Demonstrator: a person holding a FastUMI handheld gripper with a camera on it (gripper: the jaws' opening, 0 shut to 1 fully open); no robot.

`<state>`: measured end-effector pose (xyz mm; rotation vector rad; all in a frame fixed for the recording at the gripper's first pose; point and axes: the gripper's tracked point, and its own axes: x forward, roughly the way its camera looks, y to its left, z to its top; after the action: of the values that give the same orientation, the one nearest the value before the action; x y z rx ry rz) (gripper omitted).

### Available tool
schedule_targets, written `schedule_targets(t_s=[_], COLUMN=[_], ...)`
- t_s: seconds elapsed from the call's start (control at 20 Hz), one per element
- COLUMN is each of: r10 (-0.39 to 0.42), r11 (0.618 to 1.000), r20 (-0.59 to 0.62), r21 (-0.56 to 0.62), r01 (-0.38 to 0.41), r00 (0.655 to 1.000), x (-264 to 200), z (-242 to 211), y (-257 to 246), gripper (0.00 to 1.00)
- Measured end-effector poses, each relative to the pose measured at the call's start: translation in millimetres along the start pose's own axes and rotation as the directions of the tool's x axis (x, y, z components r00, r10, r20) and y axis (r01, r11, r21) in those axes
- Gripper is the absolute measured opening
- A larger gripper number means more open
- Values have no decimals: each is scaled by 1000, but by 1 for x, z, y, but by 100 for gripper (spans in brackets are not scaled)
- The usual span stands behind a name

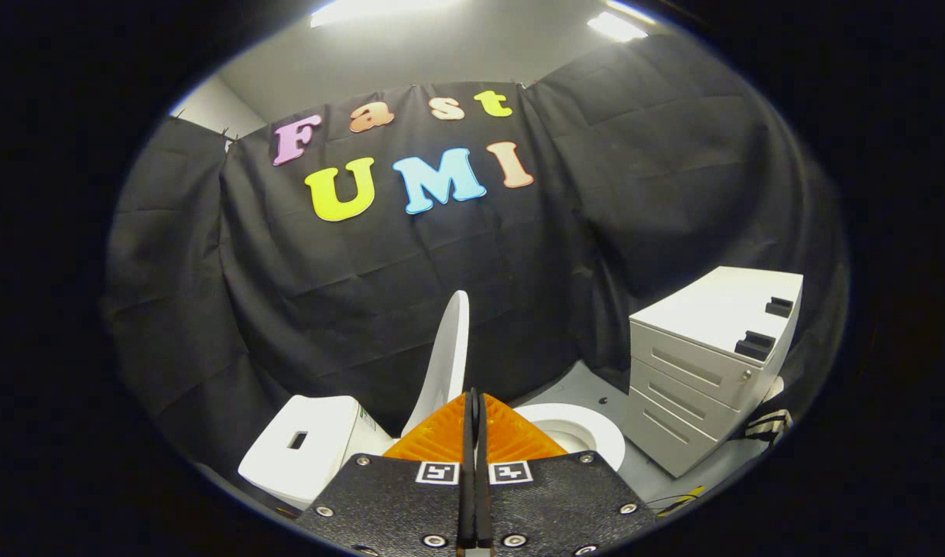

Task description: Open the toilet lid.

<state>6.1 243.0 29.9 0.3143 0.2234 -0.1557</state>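
White toilet lid (446,357) stands raised, nearly upright, its long axis running up and away just beyond and slightly left of the gripper (473,402), whose fingers are pressed together with nothing between them. Open bowl rim (588,430) lies just ahead to the right of the fingertips, the tank (302,445) to the left; a drawer cabinet (708,363) sits farther right. Judged from this, the lid looks already open, and the gripper is clear of it.
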Motion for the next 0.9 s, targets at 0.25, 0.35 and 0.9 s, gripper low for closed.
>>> schedule_targets(t_s=[0.25, 0.35, 0.9], r10=[17, 27, 101], r11=[999, 998, 989], r20=[21, 30, 56], r21=[-36, -56, -114], r01=[-16, -25, -95], r00=[1000, 999, 993], x=[-3, -4, -14], z=[4, 6, 12], y=[20, 27, 75], gripper=[0, 0, 0])
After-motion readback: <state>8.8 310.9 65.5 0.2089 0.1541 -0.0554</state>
